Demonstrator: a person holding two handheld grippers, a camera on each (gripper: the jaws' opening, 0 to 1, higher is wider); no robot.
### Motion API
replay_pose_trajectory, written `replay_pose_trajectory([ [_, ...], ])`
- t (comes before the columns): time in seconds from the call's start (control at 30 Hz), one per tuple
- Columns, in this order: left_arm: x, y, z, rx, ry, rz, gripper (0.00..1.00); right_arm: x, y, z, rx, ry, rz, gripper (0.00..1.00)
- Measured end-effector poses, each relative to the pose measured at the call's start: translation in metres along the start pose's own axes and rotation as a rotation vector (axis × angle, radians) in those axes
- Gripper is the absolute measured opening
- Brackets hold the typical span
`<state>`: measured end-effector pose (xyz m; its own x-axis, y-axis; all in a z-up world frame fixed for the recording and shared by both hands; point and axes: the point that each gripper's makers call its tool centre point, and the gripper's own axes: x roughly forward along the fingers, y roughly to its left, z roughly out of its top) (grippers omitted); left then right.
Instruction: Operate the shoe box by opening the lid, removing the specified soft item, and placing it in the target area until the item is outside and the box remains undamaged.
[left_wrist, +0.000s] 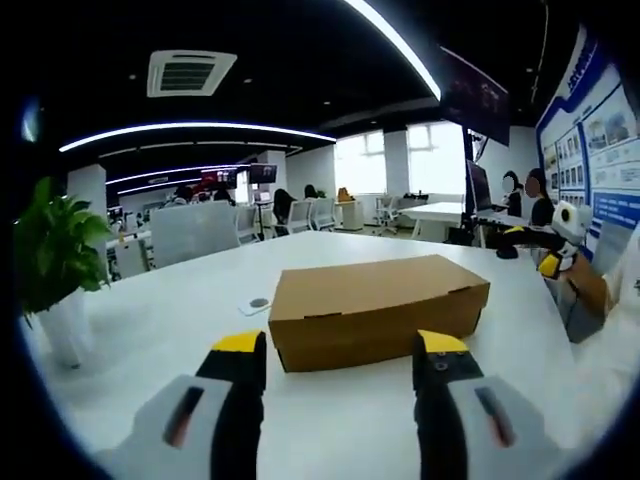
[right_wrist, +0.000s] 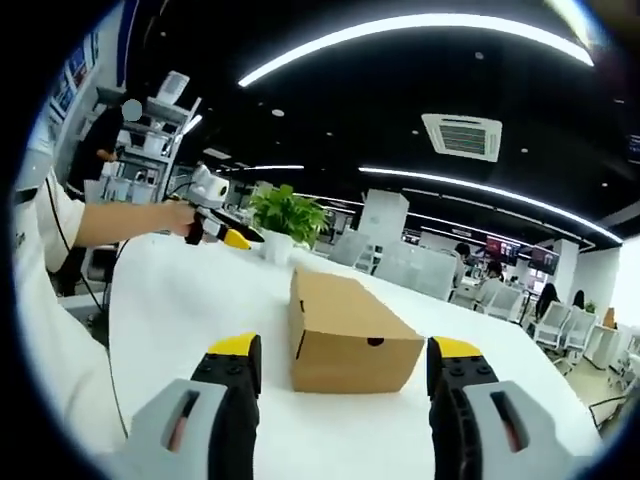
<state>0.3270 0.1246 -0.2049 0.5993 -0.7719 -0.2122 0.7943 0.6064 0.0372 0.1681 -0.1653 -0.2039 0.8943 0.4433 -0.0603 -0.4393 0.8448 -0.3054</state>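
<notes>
Cardboard box (left_wrist: 375, 308) sits shut on the white desk (left_wrist: 150, 340), lid down, so nothing done yet: lid to lift, soft item to take out and put in target area, all still to go. Item itself hidden inside, can't tell what it is. Left tongs (left_wrist: 340, 362) spread wide, empty, just short of box's long side. Right tongs (right_wrist: 345, 365) also spread, empty, facing the end w/ finger hole. Plant (right_wrist: 290, 215) stands beyond the box, well apart.
</notes>
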Motion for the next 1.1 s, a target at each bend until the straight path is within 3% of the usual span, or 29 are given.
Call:
replay_pose_trajectory([
  [0.17, 0.008, 0.0, -0.001, 0.011, 0.003, -0.02, 0.63, 0.001, -0.006, 0.0, 0.128, -0.021, 0.004, 0.69],
  [0.3, 0.01, -0.003, 0.002, 0.006, -0.013, -0.043, 0.63, 0.001, -0.005, 0.0, 0.14, -0.03, 0.012, 0.69],
  [0.33, 0.013, -0.007, 0.013, -0.047, -0.056, -0.089, 0.63, 0.001, -0.002, 0.011, 0.15, -0.112, 0.028, 0.69],
  [0.4, 0.019, 0.002, 0.016, -0.002, -0.039, -0.06, 0.64, 0.003, -0.003, 0.01, 0.14, -0.098, 0.017, 0.69],
  [0.5, 0.025, 0.01, 0.012, -0.016, -0.037, -0.054, 0.65, 0.004, -0.004, 0.011, 0.149, -0.103, 0.014, 0.7],
  [0.7, 0.037, 0.009, -0.002, 0.034, -0.02, -0.047, 0.64, 0.013, 0.004, 0.005, 0.141, -0.079, 0.025, 0.7],
  [0.93, 0.043, 0.022, -0.001, 0.015, -0.062, -0.077, 0.65, 0.017, 0.009, -0.002, 0.146, -0.052, 0.042, 0.7],
  [1.1, 0.049, 0.02, 0.004, -0.031, -0.098, -0.154, 0.65, 0.017, 0.011, -0.003, 0.132, -0.036, 0.058, 0.71],
])
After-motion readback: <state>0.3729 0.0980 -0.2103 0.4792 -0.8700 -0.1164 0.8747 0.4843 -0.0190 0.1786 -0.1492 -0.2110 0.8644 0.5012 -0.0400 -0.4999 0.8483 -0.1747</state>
